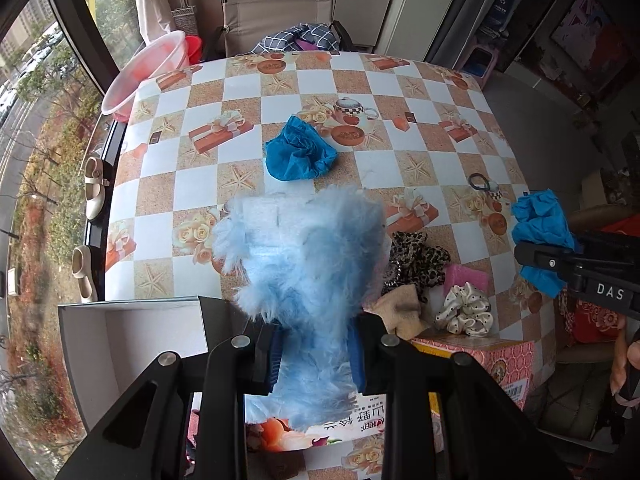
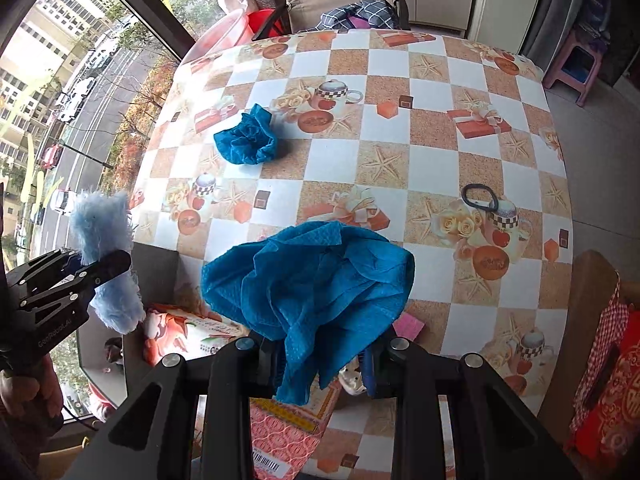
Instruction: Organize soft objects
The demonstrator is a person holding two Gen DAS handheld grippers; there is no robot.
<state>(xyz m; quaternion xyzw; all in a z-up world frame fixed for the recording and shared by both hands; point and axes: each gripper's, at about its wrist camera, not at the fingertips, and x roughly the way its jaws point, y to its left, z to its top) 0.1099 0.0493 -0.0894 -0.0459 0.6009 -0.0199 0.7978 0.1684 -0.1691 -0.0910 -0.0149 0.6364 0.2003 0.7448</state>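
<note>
Beside a tall window that looks down on a street with cars, a table [image 1: 400,92] wears a checkered oilcloth printed with starfish, teapots and gift boxes. Both grippers hang above its near edge, each pointing steeply down.

The left gripper [image 1: 316,350] is clenched on a pale blue fluffy item [image 1: 304,248], whose fur bulges above the blue pads and trails below them. In the right wrist view the same gripper [image 2: 102,268] appears at the left edge, with the fluffy piece [image 2: 102,226] sticking out past its fingers.

The right gripper [image 2: 320,360] grips a crumpled blue cloth [image 2: 312,276], which balloons above the fingers while one corner hangs down between them. From the left wrist camera this gripper [image 1: 536,258] shows at the right, the blue cloth [image 1: 540,216] bunched at its tip.

A second crumpled blue cloth [image 1: 300,154] lies alone near the middle of the table. A dark hair tie [image 2: 480,196] rests on the oilcloth toward the right side. Close to the near edge sit a leopard-print scrunchie [image 1: 420,258], a beige cloth [image 1: 400,312], a white dotted scrunchie [image 1: 466,308] and a pink pad [image 1: 466,276], all grouped close together. An open white box [image 1: 132,340] stands at the near left, and a pink printed carton [image 1: 496,360] sits just below the scrunchies. A folding chair [image 1: 276,16] stands at the far side of the table.
</note>
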